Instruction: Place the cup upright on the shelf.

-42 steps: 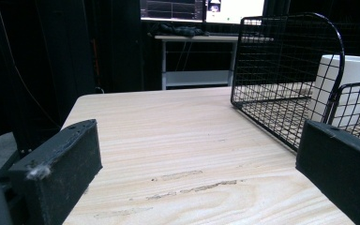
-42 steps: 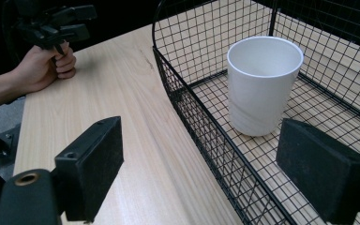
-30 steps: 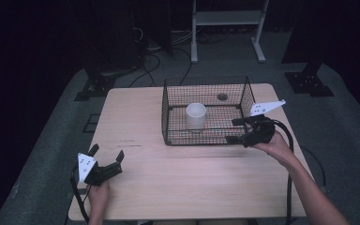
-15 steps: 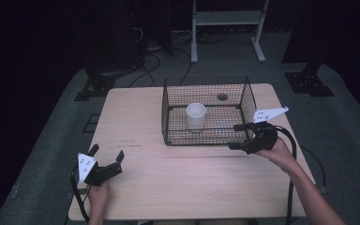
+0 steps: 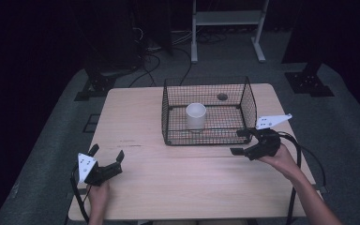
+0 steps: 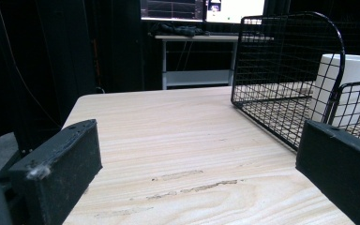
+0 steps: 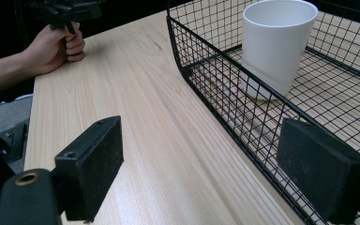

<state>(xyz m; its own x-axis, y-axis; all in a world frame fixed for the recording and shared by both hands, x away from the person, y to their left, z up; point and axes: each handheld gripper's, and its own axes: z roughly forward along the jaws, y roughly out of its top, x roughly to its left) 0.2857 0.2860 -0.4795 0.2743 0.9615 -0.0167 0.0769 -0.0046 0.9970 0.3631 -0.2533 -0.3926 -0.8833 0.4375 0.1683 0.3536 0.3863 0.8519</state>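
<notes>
A black wire basket (image 5: 201, 139) stands on the wooden table (image 5: 136, 117) with a white cup (image 5: 196, 115) upright inside it. My right gripper (image 5: 240, 142) sits at the basket's front right corner, open, pointing left. In the right gripper view its jaws (image 7: 206, 164) stand apart, one over the bare table and one at the basket's wire wall (image 7: 225, 93), with the cup (image 7: 276, 42) beyond; nothing is gripped. My left gripper (image 5: 107, 152) rests open near the table's front left, empty, facing the basket (image 6: 281, 70) and cup (image 6: 351, 89).
The wood between the two grippers is bare. A small round hole (image 5: 222, 96) shows in the tabletop behind the basket. A white metal stand (image 5: 225, 28) and cables lie on the floor beyond the table. Cables trail from both grippers.
My right gripper has come down and toward the table's near side, from beside the basket's right rim to its front right corner. The left gripper has stayed put.
</notes>
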